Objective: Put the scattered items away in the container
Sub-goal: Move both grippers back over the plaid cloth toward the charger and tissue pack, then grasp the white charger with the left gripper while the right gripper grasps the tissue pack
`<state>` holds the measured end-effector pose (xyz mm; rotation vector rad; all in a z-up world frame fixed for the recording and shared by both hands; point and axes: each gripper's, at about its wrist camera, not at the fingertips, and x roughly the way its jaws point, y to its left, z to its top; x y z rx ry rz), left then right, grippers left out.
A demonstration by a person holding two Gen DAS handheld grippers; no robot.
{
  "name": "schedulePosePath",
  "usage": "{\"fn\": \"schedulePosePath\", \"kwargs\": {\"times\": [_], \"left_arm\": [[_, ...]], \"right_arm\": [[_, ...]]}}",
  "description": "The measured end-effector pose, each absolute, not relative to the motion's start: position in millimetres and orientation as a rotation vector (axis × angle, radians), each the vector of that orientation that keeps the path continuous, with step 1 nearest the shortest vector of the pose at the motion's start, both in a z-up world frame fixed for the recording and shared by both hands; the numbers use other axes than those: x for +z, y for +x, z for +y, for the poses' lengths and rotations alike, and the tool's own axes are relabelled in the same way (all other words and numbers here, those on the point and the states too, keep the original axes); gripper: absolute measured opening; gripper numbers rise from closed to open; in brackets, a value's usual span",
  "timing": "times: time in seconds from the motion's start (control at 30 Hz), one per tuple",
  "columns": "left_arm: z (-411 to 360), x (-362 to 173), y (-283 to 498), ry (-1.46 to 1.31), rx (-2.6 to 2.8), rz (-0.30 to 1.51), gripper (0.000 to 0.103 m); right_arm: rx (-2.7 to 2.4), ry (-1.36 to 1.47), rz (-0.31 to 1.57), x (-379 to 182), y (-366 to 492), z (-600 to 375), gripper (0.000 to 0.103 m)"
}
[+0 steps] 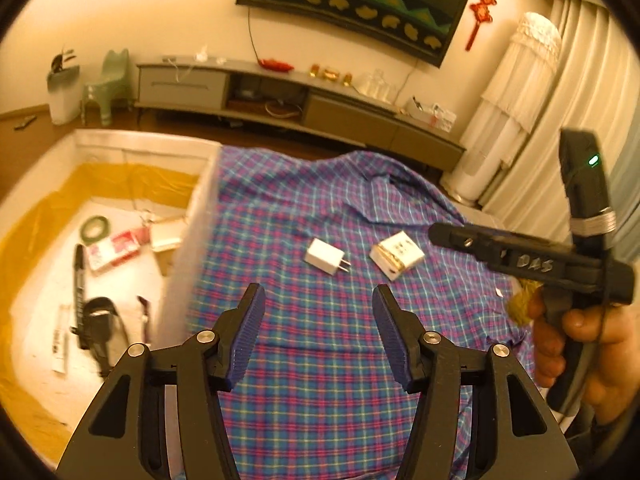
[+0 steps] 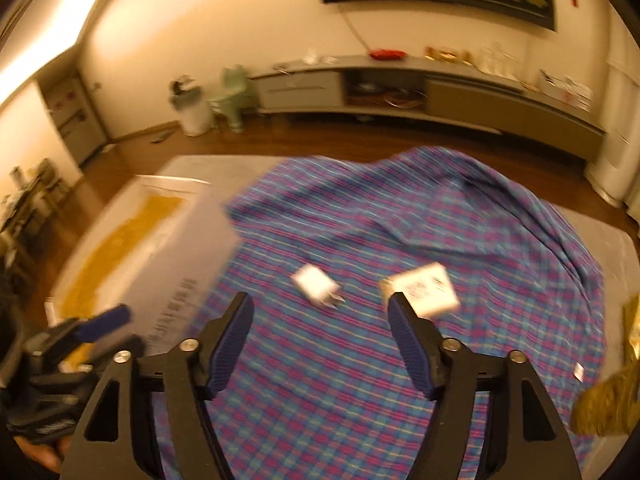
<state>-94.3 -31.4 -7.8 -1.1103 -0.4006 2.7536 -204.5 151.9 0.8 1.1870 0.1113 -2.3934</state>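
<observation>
Ahead of right claw (image 2: 322, 344): charger (image 2: 316, 285), approx.

Warm yellow indoor cast; ceiling strip glare upper left in right view; right view motion-blurred; fisheye edges bend, vignette black.

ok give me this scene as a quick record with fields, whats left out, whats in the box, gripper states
surface: plaid cloth
container: white box, left of the cloth, yellow liner inside
already in box: black marker, green tape roll, red and white packet, other small items
still out: white plug adapter, white boxy item, side by side on the cloth
left hand-held gripper: open, empty
right hand-held gripper: open, empty
</observation>
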Motion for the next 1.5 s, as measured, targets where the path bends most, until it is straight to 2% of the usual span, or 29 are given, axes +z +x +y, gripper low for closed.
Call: {"fn": "schedulePosePath", "kwargs": {"times": [0.17,0.43,0.7,0.83,0.97,1.13,1.27,1.3,1.33,1.37,1.5], "left_arm": [[-15.9,-20.3,-110.1,-1.169,2.71,-0.41,0.06],[-4.0,-45.4,-137.1,-1.259,2.678,-0.4,0.061],[14.5,-70.9,-187.2,-1.334,2.657,-0.343,0.062],[12.7,-88.5,-216.3,-1.43,2.64,-0.48,0.062],[18.9,-97.9,-244.1,-1.481,2.604,-0.637,0.064],[34.5,-111.5,-267.6,-1.64,2.668,-0.572,0.064],[41.5,-116.8,-271.9,-1.625,2.719,-0.502,0.064],[39.4,-117.1,-272.2,-1.615,2.725,-0.496,0.061],[37.1,-117.6,-271.0,-1.602,2.735,-0.481,0.054],[37.0,-118.3,-269.4,-1.593,2.747,-0.46,0.054],[34.1,-116.5,-255.6,-1.537,2.758,-0.378,0.053]], "right_arm": [[-2.47,1.311,0.11,-43.1,-241.2,160.7,0.08],[-2.469,1.338,0.381,-95.9,-280.4,146.2,0.081],[-2.401,1.299,0.444,-112.7,-292.2,157.4,0.081],[-2.364,1.282,0.403,-115.3,-287.4,169.2,0.077],[-2.354,1.274,0.372,-112.2,-282.5,179.4,0.077],[-2.351,1.243,0.366,-100.8,-286.5,178.9,0.08],[-2.323,1.23,0.477,-104.6,-296.4,160.5,0.083],[-2.315,1.24,0.514,-108.7,-297.8,157.1,0.083],[-2.296,1.256,0.541,-113.8,-298.9,154.6,0.079],[-2.28,1.265,0.543,-116.9,-298.3,154.2,0.075],[-2.271,1.226,0.474,-113.4,-282.3,161.6,0.075]]}}
